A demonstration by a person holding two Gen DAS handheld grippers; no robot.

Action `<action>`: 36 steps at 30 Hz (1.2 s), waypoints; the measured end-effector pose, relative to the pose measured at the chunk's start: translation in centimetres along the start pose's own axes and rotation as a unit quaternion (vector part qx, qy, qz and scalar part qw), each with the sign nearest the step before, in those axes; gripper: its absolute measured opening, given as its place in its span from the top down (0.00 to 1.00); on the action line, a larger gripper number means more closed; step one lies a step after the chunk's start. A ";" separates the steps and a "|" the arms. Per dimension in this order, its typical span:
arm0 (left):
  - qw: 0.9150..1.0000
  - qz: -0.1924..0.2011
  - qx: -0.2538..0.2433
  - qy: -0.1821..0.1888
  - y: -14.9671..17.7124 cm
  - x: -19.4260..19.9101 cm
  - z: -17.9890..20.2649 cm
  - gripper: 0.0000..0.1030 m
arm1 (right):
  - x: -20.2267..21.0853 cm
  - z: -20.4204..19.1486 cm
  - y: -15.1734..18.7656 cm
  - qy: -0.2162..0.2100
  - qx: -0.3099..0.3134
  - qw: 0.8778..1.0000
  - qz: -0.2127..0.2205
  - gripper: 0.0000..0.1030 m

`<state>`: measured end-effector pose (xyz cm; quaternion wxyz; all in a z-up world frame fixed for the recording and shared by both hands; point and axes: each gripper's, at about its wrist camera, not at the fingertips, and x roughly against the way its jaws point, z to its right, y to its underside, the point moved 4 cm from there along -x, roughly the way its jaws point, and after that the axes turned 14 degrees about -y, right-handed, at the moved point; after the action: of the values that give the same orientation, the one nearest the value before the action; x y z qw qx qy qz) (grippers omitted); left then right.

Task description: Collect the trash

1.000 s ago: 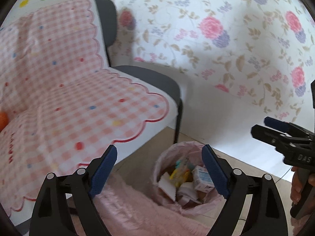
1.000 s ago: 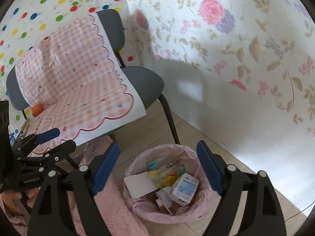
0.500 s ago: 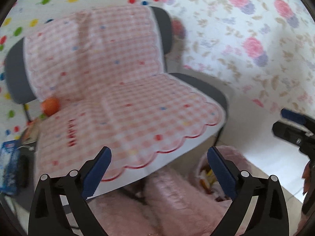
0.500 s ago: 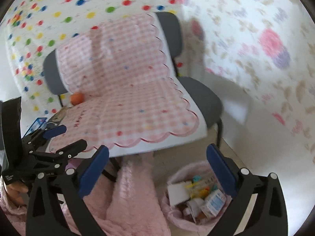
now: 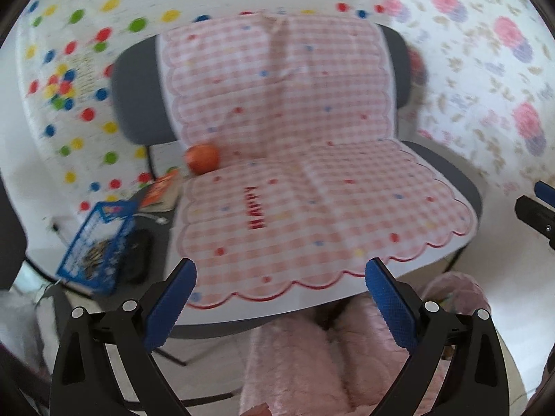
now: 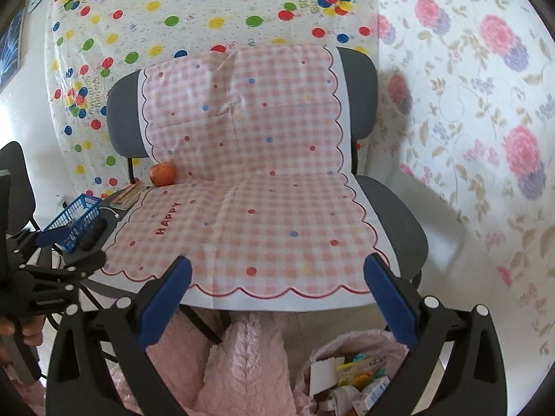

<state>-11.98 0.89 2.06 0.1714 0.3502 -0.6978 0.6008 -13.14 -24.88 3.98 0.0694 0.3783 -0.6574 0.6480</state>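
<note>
While both grippers, left gripper [image 5: 279, 298] and right gripper [image 6: 277, 296], gape empty, only right view shows trash bin [image 6: 350, 378] contents; orange [image 6: 163, 174] on chair.

grey chair [image 6: 392, 222] draped in pink gingham cloth [image 6: 256, 187], orange fruit [image 6: 163, 174], blue basket [image 6: 74, 221]

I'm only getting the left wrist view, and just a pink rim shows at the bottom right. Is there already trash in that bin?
Observer: Yes. The right wrist view looks down into the bin: it holds white paper, a small carton and some yellow wrappers.
Operator: Is the right gripper carrying anything?
Observer: No. The right gripper has its fingers wide apart with nothing between them.
</note>
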 end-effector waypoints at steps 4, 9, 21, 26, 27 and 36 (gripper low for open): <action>1.000 0.001 0.013 -0.019 -0.2 0.3 -2.3 0.06 | -0.7 -1.2 -0.8 -0.014 0.004 1.000 0.007 0.06; 0.999 0.004 0.018 -0.028 -0.5 0.5 -3.5 0.06 | -1.0 -2.4 -1.7 -0.019 0.013 1.000 0.011 0.06; 1.000 0.008 0.021 -0.016 -1.0 -0.1 -3.5 0.06 | -1.6 -2.9 -1.7 -0.013 0.015 1.000 -0.003 0.06; 1.000 0.006 0.021 -0.017 -1.0 -0.3 -3.5 0.06 | -2.0 -2.6 -1.4 -0.015 0.011 1.000 -0.007 0.06; 1.000 0.005 0.021 -0.018 -1.0 -0.3 -3.6 0.06 | -2.1 -2.6 -1.4 -0.015 0.011 1.000 -0.008 0.06; 1.000 0.005 0.023 -0.019 -1.1 -0.4 -3.6 0.06 | -2.3 -2.4 -1.1 -0.017 0.006 1.000 -0.011 0.06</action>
<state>-11.64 4.43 3.38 0.1474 0.3615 -0.6889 0.6107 -11.85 -21.69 3.90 0.0625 0.3970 -0.6503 0.6447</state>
